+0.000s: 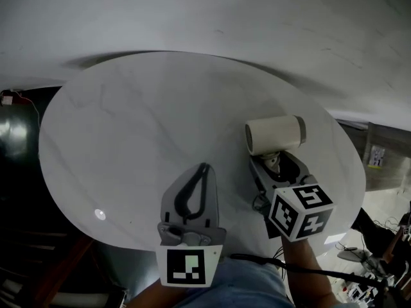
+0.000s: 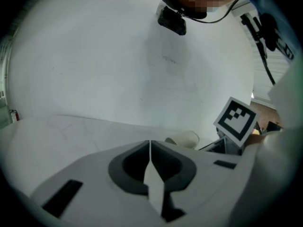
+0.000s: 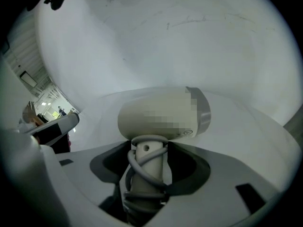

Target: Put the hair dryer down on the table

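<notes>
A cream hair dryer lies on the round white marble table toward its right side, barrel pointing left. Its handle, wrapped in grey cord, sits between the jaws of my right gripper. In the right gripper view the hair dryer fills the middle. The right gripper stands open around the handle, with a dark gap on the left side. My left gripper hovers over the table's near edge, shut and empty. In its own view the left gripper shows jaws meeting, with the hair dryer beyond.
The table's near edge runs just below both grippers. Cables and small items lie on the floor at the lower right. Dark furniture stands off the table's left. A pale wall rises behind the table.
</notes>
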`<control>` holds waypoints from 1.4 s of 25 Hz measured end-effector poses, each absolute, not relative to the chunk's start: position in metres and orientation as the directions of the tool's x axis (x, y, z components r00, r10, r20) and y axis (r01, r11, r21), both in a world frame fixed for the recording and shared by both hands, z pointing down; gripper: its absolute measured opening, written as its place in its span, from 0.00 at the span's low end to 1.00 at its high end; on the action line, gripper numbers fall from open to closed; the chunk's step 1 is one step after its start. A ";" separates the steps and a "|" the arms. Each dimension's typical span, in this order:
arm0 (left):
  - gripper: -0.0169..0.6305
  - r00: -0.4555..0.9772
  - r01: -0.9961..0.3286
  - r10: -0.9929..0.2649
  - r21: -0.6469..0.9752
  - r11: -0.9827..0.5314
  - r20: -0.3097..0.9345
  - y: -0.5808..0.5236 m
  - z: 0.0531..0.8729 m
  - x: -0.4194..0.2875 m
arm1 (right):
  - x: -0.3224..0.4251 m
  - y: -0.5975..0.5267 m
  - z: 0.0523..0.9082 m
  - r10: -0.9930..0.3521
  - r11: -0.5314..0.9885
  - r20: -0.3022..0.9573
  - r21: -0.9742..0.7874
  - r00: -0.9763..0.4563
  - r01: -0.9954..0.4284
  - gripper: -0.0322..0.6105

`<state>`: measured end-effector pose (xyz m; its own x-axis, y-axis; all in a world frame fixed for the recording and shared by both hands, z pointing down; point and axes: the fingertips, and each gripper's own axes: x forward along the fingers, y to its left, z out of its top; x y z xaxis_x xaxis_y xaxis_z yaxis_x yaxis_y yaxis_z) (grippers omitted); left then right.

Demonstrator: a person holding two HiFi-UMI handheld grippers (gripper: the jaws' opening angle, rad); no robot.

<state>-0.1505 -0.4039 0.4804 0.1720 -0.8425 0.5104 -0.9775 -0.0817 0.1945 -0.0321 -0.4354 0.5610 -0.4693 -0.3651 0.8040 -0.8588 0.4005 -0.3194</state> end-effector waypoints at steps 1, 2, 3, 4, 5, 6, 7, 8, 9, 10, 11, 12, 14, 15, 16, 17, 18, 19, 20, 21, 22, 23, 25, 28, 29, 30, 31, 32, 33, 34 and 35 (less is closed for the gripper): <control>0.05 0.168 -0.978 -0.843 0.194 -0.077 0.511 -0.403 0.480 -0.152 | -0.033 -0.436 0.562 -0.365 0.403 0.802 -0.323 -0.474 -0.856 0.44; 0.05 0.163 -0.978 -0.844 0.193 -0.072 0.511 -0.401 0.479 -0.154 | -0.034 -0.436 0.562 -0.365 0.406 0.799 -0.325 -0.478 -0.854 0.46; 0.05 0.159 -0.979 -0.845 0.192 -0.069 0.510 -0.400 0.478 -0.156 | -0.035 -0.437 0.561 -0.366 0.409 0.796 -0.327 -0.481 -0.852 0.47; 0.05 0.156 -0.980 -0.849 0.189 -0.067 0.505 -0.399 0.476 -0.158 | -0.036 -0.437 0.559 -0.370 0.411 0.794 -0.326 -0.483 -0.851 0.47; 0.05 0.153 -0.980 -0.853 0.185 -0.068 0.499 -0.398 0.474 -0.160 | -0.036 -0.438 0.557 -0.378 0.412 0.791 -0.321 -0.481 -0.853 0.48; 0.05 0.152 -0.981 -0.855 0.181 -0.070 0.495 -0.397 0.471 -0.161 | -0.035 -0.438 0.553 -0.391 0.412 0.788 -0.312 -0.476 -0.856 0.48; 0.05 0.152 -0.982 -0.857 0.175 -0.074 0.492 -0.395 0.469 -0.161 | -0.034 -0.438 0.549 -0.408 0.412 0.782 -0.303 -0.472 -0.859 0.48; 0.05 0.153 -0.982 -0.860 0.171 -0.078 0.487 -0.394 0.465 -0.161 | -0.034 -0.438 0.544 -0.425 0.413 0.772 -0.298 -0.472 -0.860 0.48; 0.05 0.152 -0.983 -0.865 0.166 -0.081 0.478 -0.392 0.461 -0.161 | -0.034 -0.438 0.537 -0.443 0.414 0.760 -0.298 -0.476 -0.860 0.48; 0.05 0.151 -0.983 -0.871 0.161 -0.085 0.467 -0.390 0.455 -0.159 | -0.034 -0.436 0.529 -0.459 0.415 0.746 -0.300 -0.483 -0.859 0.48; 0.05 0.153 -0.984 -0.877 0.154 -0.091 0.456 -0.388 0.447 -0.157 | -0.033 -0.433 0.519 -0.476 0.418 0.730 -0.302 -0.489 -0.857 0.48; 0.05 0.158 -0.984 -0.882 0.147 -0.103 0.444 -0.385 0.439 -0.154 | -0.032 -0.430 0.508 -0.497 0.422 0.713 -0.300 -0.495 -0.855 0.48; 0.05 0.184 -0.980 -0.894 0.141 -0.137 0.409 -0.383 0.423 -0.146 | -0.028 -0.429 0.484 -0.552 0.432 0.662 -0.293 -0.507 -0.853 0.48; 0.05 0.202 -0.977 -0.898 0.147 -0.156 0.391 -0.383 0.416 -0.141 | -0.027 -0.429 0.472 -0.584 0.436 0.629 -0.291 -0.514 -0.852 0.48; 0.05 0.218 -0.973 -0.902 0.154 -0.172 0.374 -0.382 0.409 -0.137 | -0.025 -0.429 0.459 -0.614 0.441 0.592 -0.293 -0.523 -0.849 0.47; 0.05 0.230 -0.970 -0.905 0.157 -0.185 0.357 -0.380 0.402 -0.133 | -0.023 -0.427 0.446 -0.641 0.448 0.553 -0.294 -0.533 -0.844 0.44; 0.05 0.237 -0.968 -0.910 0.157 -0.194 0.341 -0.378 0.395 -0.129 | -0.020 -0.423 0.431 -0.666 0.460 0.511 -0.292 -0.544 -0.838 0.40; 0.05 0.244 -0.967 -0.914 0.153 -0.203 0.324 -0.374 0.387 -0.125 | -0.018 -0.419 0.416 -0.689 0.476 0.468 -0.285 -0.554 -0.832 0.37; 0.05 0.251 -0.966 -0.919 0.146 -0.215 0.305 -0.371 0.377 -0.120 | -0.017 -0.415 0.401 -0.709 0.495 0.424 -0.270 -0.564 -0.826 0.34; 0.05 0.259 -0.964 -0.923 0.133 -0.230 0.285 -0.368 0.367 -0.115 | -0.016 -0.410 0.385 -0.726 0.514 0.382 -0.251 -0.572 -0.820 0.29; 0.05 0.266 -0.963 -0.927 0.112 -0.244 0.265 -0.365 0.355 -0.111 | -0.015 -0.404 0.370 -0.738 0.533 0.345 -0.231 -0.580 -0.814 0.24; 0.05 0.271 -0.962 -0.931 0.085 -0.258 0.245 -0.361 0.343 -0.106 | -0.015 -0.397 0.355 -0.746 0.549 0.311 -0.214 -0.589 -0.808 0.19; 0.05 0.278 -0.960 -0.939 0.029 -0.277 0.202 -0.354 0.320 -0.099 | -0.018 -0.385 0.330 -0.755 0.575 0.245 -0.195 -0.608 -0.794 0.13; 0.05 0.286 -0.956 -0.945 -0.012 -0.292 0.159 -0.345 0.297 -0.096 | -0.021 -0.367 0.303 -0.771 0.592 0.173 -0.161 -0.613 -0.789 0.09; 0.05 0.287 -0.956 -0.946 -0.022 -0.293 0.148 -0.343 0.291 -0.096 | -0.021 -0.362 0.298 -0.775 0.593 0.160 -0.148 -0.611 -0.791 0.08; 0.05 0.286 -0.955 -0.948 -0.033 -0.294 0.139 -0.341 0.286 -0.097 | -0.022 -0.357 0.294 -0.778 0.595 0.150 -0.137 -0.610 -0.792 0.07; 0.05 0.286 -0.954 -0.949 -0.047 -0.295 0.134 -0.339 0.282 -0.098 | -0.023 -0.352 0.289 -0.780 0.597 0.140 -0.127 -0.610 -0.792 0.07; 0.05 0.287 -0.953 -0.949 -0.060 -0.296 0.129 -0.338 0.278 -0.100 | -0.025 -0.349 0.284 -0.782 0.599 0.128 -0.118 -0.611 -0.792 0.07; 0.05 0.287 -0.953 -0.950 -0.068 -0.297 0.121 -0.337 0.274 -0.101 | -0.027 -0.347 0.279 -0.783 0.602 0.114 -0.108 -0.611 -0.791 0.07; 0.05 0.287 -0.952 -0.951 -0.073 -0.296 0.110 -0.336 0.270 -0.102 | -0.029 -0.345 0.273 -0.785 0.605 0.099 -0.097 -0.612 -0.791 0.07; 0.05 0.287 -0.952 -0.953 -0.077 -0.295 0.098 -0.335 0.266 -0.103 | -0.031 -0.343 0.267 -0.786 0.607 0.085 -0.085 -0.613 -0.790 0.07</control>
